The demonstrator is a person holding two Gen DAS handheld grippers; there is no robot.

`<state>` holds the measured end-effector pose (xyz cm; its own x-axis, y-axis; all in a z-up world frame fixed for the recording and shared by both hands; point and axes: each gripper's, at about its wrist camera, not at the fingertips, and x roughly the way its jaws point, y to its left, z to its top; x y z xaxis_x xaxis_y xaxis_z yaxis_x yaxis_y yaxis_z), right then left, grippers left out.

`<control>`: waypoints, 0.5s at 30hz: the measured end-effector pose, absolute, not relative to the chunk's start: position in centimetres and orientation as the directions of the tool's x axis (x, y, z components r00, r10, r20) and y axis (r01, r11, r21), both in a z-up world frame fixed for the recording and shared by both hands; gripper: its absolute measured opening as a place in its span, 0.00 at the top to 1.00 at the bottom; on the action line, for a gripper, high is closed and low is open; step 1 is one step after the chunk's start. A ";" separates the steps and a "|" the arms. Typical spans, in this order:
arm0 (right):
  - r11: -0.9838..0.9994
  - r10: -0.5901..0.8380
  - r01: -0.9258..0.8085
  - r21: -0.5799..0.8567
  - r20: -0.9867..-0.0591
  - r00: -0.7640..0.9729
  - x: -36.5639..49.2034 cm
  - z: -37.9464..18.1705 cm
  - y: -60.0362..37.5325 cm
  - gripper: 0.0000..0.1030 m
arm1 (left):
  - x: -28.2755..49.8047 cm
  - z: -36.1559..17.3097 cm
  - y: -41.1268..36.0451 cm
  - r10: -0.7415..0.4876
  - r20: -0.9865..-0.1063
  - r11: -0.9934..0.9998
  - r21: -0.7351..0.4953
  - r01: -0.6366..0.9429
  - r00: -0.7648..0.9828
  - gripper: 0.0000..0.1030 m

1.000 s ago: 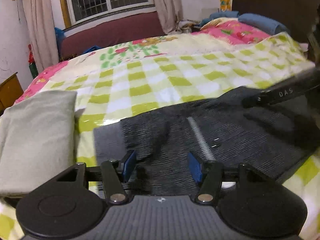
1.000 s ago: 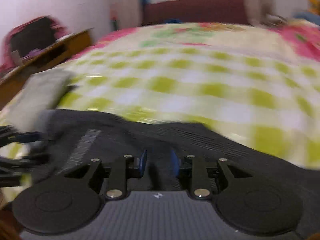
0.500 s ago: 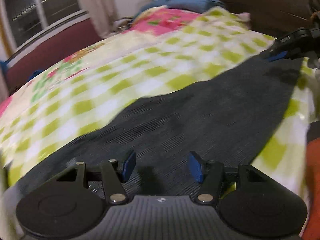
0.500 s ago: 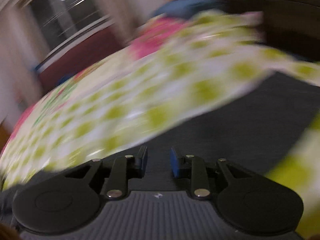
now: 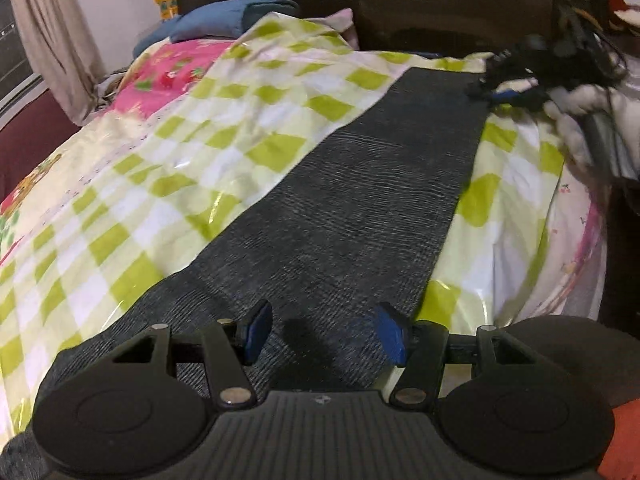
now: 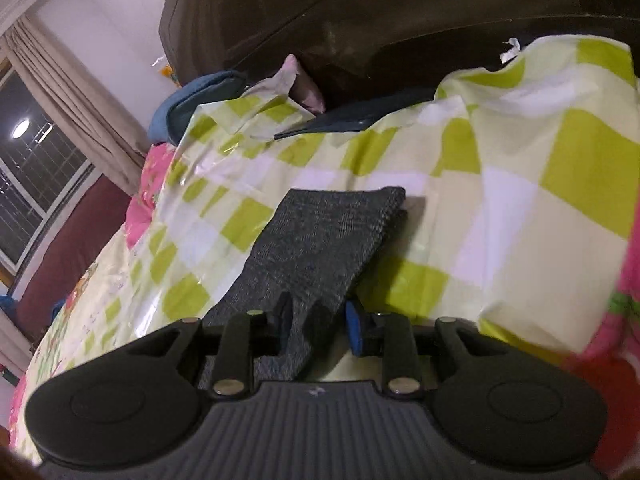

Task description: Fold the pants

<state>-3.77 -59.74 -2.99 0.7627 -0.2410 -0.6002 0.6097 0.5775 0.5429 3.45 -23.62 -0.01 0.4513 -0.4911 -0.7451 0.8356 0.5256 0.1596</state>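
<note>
The pants (image 5: 360,208) now lie stretched long toward the headboard (image 5: 400,0), and the right gripper (image 6: 316,326) has spread its jaws.

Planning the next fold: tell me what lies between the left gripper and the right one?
In the left wrist view, only the dark pants stretch from the left gripper to the right gripper.

one pants (image 5: 360,208), two hand-held grippers (image 5: 322,334)

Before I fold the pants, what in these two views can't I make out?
- Near end of the pants, left wrist view: hidden under the left tool.
- Right tool, left wrist view: small and dark at the far hem; its opening is unreadable there.
- Right wrist view: the right tool's body covers the cloth under it, so the pants' length is cut off.
</note>
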 end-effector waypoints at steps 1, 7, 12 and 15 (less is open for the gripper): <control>0.577 -0.242 0.606 0.547 -0.594 0.767 -3.7 -3.1 -60.0 0.71 | 3.4 0.0 -23.8 -0.487 -0.749 0.524 0.162 0.837 0.450 0.31; 0.569 -0.228 0.525 0.633 -0.492 0.840 -3.9 -3.2 -60.9 0.65 | 3.3 -0.4 -25.1 -0.474 -0.763 0.510 0.169 0.843 0.439 0.31; 0.574 -0.214 0.553 0.604 -0.542 0.813 -2.4 -4.4 -61.4 0.57 | 3.3 -0.6 -25.8 -0.485 -0.764 0.496 0.159 0.853 0.425 0.31; 0.546 -0.187 0.511 0.664 -0.498 0.847 -1.9 -4.3 -62.0 0.54 | 3.4 -0.7 -26.1 -0.489 -0.763 0.493 0.158 0.856 0.422 0.31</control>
<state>-1.92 -62.02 -4.27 0.8467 -0.1871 -0.4981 0.5111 0.5459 0.6638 3.36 -26.07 -0.65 0.4223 -0.4891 -0.7632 0.8557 0.4928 0.1577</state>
